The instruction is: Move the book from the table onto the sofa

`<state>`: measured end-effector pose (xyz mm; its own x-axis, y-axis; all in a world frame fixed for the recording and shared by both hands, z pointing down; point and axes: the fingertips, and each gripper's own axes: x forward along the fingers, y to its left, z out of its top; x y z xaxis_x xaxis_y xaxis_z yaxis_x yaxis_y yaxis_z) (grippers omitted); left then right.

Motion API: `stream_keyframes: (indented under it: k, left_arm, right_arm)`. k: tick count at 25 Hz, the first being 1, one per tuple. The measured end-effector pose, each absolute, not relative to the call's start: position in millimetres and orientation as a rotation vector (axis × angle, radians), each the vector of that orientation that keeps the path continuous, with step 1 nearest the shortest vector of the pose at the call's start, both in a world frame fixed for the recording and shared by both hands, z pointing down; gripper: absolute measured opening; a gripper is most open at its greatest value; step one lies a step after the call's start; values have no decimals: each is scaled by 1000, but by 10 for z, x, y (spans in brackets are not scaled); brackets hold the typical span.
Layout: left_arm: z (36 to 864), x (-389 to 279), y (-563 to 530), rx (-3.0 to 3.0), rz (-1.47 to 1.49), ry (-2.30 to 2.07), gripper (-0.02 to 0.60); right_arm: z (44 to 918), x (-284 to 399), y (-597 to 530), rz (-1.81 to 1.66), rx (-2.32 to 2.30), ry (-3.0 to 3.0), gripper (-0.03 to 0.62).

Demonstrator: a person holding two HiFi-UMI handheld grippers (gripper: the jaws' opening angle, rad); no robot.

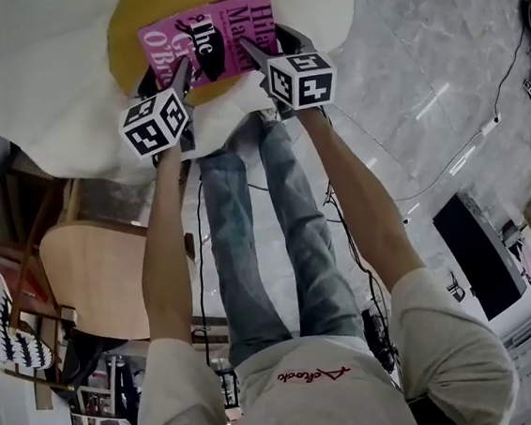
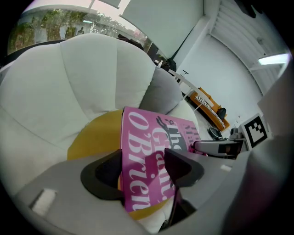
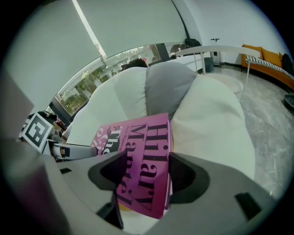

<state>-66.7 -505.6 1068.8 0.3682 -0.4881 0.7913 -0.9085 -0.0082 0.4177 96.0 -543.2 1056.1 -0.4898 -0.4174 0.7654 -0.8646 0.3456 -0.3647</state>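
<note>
We hold the book (image 1: 214, 35) over the sofa (image 1: 35, 80)
left claw (image 1: 178, 74) and right claw (image 1: 251, 53) both clamp its near edge; an uneven release could tip it off the yellow cushion (image 1: 124, 33)

Ahead of your left claw (image 2: 144, 172) and right claw (image 3: 142, 172), the sofa (image 1: 35, 80) back rises white, with a grey panel (image 3: 167, 87): no passage. Beneath them the yellow cushion (image 1: 125, 42) lies close under the book (image 1: 209, 35), which bridges the gap between both claws. Right of the right claw: open floor (image 1: 420, 68).
</note>
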Motion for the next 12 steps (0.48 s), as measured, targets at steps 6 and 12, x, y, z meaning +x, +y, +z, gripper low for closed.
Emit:
stream_keyframes:
  k: [6,12]
  left_arm:
    - [10990,-692,-5109,1631,564,-1242,276]
    - [11170,-686,-5196,1628,595,-1223,277]
  right_arm:
    - [10871,934,-5479,1069,1098,-2039,262]
    - [11054,931,-5556,1076,1083,-2014,262]
